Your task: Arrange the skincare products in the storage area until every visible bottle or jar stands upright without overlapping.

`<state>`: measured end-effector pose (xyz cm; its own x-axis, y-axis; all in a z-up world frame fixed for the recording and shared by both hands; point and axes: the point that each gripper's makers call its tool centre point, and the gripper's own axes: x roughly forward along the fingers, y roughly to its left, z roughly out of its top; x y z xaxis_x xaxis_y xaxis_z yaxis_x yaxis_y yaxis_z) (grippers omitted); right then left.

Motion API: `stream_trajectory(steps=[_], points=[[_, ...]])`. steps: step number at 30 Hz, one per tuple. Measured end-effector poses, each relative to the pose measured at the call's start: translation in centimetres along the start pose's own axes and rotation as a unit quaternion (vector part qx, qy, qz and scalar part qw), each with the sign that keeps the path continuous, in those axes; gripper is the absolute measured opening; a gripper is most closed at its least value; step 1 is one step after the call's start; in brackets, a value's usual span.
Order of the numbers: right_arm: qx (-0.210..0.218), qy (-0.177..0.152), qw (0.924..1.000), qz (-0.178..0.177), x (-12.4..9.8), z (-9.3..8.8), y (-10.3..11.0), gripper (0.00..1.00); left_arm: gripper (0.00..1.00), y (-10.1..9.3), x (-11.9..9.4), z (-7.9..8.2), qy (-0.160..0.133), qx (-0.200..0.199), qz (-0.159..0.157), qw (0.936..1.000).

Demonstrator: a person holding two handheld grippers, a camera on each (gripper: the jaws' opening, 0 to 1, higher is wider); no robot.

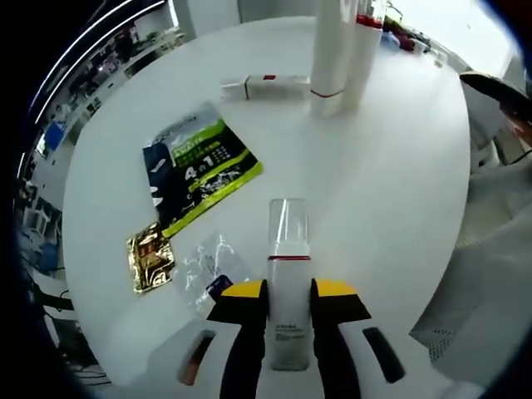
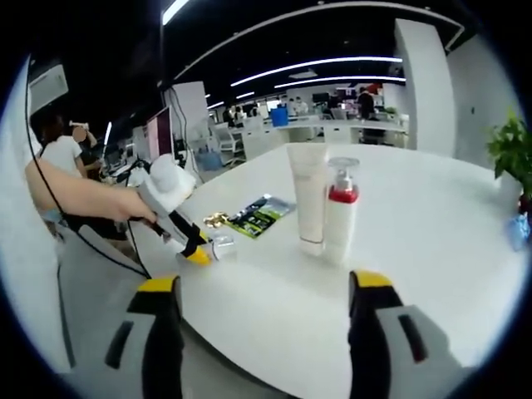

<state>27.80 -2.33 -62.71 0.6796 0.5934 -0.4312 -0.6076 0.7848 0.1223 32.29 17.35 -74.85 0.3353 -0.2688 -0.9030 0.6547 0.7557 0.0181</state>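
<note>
My left gripper (image 1: 288,289) is shut on a slim white bottle (image 1: 288,248) with a red band and a clear cap, which points away along the jaws over the white round table (image 1: 399,174). A hand holds that left gripper (image 2: 189,241) at the table's edge in the right gripper view, where the clear cap (image 2: 222,246) sticks out. Upright side by side stand a tall white tube (image 1: 330,50) (image 2: 308,195) and a white pump bottle (image 1: 363,50) (image 2: 342,214) with a red collar. My right gripper (image 2: 266,287) is open, well short of them, holding nothing.
A green and dark blue sachet pack (image 1: 199,162) (image 2: 259,214), a gold sachet (image 1: 150,259) (image 2: 216,219) and a clear wrapper (image 1: 209,262) lie flat on the table. A small white box (image 1: 266,86) lies beside the tube. A potted plant (image 2: 511,150) stands at the far right.
</note>
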Motion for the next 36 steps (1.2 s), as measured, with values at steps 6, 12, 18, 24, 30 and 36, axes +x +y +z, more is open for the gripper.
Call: stream_trajectory(steps=[6,12,18,24,30,36], points=[[0.002,-0.002,1.0000,0.000,-0.1,0.0,0.0,0.83,0.17,0.3,0.0,0.2,-0.019,-0.016,0.011,0.9996],[-0.003,-0.001,1.0000,0.000,-0.1,0.0,0.1,0.83,0.17,0.1,-0.6,-0.3,-0.027,-0.035,0.007,0.9990],[-0.008,0.001,1.0000,0.001,0.0,-0.1,0.2,0.83,0.17,-0.2,-1.7,-0.1,-0.051,-0.057,0.004,0.9971],[-0.011,0.004,0.9999,0.003,0.0,-0.2,0.4,0.82,0.17,-0.8,-2.9,-0.1,-0.084,-0.103,-0.009,0.9911],[-0.014,0.008,0.9998,0.007,0.0,-0.3,0.6,0.82,0.17,-1.1,-3.4,-2.0,-0.086,-0.131,-0.013,0.9875],[-0.018,0.008,0.9998,0.010,0.0,-0.4,0.8,0.82,0.17,-0.6,-5.3,-0.8,-0.117,-0.137,-0.005,0.9836]])
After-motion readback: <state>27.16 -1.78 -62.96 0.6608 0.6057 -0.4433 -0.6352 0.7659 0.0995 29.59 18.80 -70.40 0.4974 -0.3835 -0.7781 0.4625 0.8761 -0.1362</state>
